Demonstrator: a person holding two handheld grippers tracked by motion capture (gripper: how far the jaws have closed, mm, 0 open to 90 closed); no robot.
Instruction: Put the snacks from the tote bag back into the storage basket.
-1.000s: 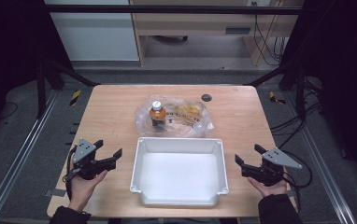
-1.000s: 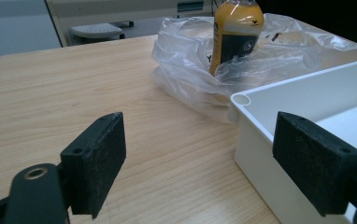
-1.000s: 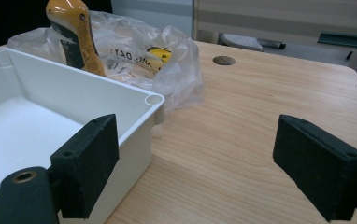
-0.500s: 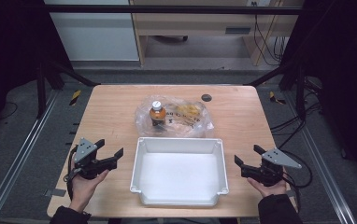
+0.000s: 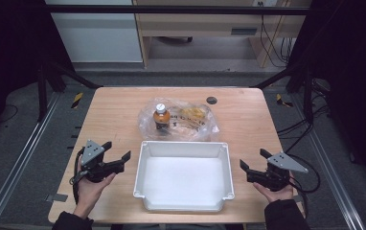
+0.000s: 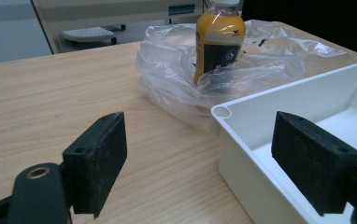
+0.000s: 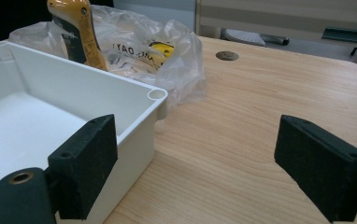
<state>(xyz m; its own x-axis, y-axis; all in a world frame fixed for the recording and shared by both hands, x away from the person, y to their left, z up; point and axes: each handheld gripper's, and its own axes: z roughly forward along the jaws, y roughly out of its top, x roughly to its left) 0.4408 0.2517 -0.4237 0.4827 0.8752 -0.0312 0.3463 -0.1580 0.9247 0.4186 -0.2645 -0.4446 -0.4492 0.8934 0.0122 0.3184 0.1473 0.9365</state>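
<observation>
Waiting at the outset, by the look of it: nothing lifted, nothing yet placed in the shallow white plastic tray [image 5: 183,203]. Standing upright at the far middle of the pale wooden table [image 5: 248,115], just beyond the tray's far rim, a small bottle of orange-yellow drink with a dark label and a pale cap [image 5: 161,117]. Wrapped loosely about its base, a crumpled clear plastic bag [image 5: 198,125] with something yellow inside, too blurred to name. Seen in the left gripper view as well, the bottle [image 6: 218,39] rising out of the bag [image 6: 167,65] just past the tray's near corner [image 6: 223,113].

Judged as the likely job: freeing the bottle from the bag and setting it in the tray. Calling next for a forward reach over or round the tray, one set of tongs to close on the bottle's body, perhaps the other to pin down the slack plastic so it does not lift along with it.

Resting at the left of the tray, the left gripper [image 5: 118,156], jaws spread wide, holding nothing, touching nothing, pointed toward the tray. Resting at the right of the tray, the right gripper [image 5: 254,161], jaws likewise wide apart and empty. Both near the tray's sides, well apart from the bottle. Farther back on the table, a small dark round disc [image 5: 211,100].
</observation>
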